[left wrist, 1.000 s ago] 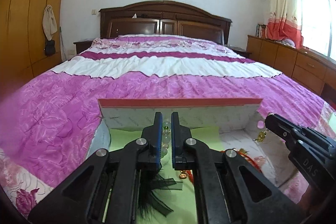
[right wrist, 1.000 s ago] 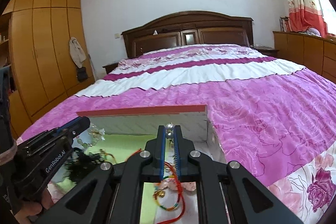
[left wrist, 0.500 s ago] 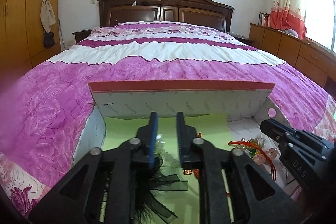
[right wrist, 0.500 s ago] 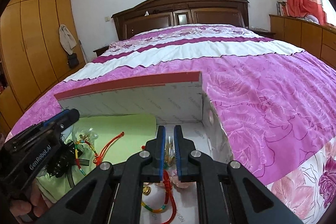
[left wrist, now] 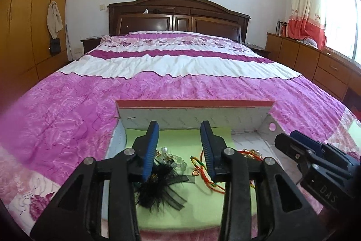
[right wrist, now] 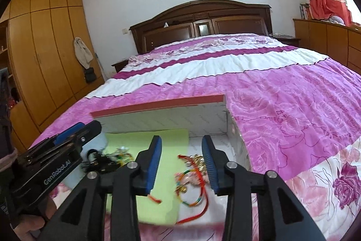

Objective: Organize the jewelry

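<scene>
Our left gripper (left wrist: 178, 149) and right gripper (right wrist: 182, 162) have both just opened their jaws, and nothing sits between either pair now. The beads (left wrist: 172, 156) lie on the green sheet (left wrist: 198, 202) at the box's (left wrist: 194, 103) left; the red cord bracelet (right wrist: 194, 184), somewhat blurred, lies at its right. Both pieces seem delivered.

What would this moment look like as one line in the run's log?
left gripper: jaws just opened, empty | right gripper: jaws just opened, empty | bead bracelet, black feather piece, red cord bracelet: lying in box
</scene>
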Tool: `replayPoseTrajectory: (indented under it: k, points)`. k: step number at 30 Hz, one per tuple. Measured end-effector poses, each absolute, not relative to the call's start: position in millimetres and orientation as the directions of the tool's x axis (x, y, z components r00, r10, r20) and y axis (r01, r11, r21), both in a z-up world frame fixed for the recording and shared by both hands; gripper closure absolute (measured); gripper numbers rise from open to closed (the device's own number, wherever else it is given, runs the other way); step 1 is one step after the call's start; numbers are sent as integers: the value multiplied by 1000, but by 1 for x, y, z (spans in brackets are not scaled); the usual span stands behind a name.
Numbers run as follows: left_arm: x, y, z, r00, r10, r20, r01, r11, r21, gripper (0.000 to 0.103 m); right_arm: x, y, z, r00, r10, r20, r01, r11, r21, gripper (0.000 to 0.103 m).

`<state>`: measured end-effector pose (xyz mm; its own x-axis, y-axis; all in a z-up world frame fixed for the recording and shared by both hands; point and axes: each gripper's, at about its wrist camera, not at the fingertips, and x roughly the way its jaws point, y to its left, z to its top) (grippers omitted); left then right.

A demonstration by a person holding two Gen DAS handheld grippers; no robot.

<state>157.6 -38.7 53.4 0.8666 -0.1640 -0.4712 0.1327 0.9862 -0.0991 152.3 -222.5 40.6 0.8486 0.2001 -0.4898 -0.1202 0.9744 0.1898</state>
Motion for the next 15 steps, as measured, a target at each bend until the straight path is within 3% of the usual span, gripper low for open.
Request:
replayPoseTrajectory:
  k: [15]
  points:
    - [94,-15,63,873,-142,-467,97,988,-119,61,77,-212,66,872,219,-438,-152,971,182,49]
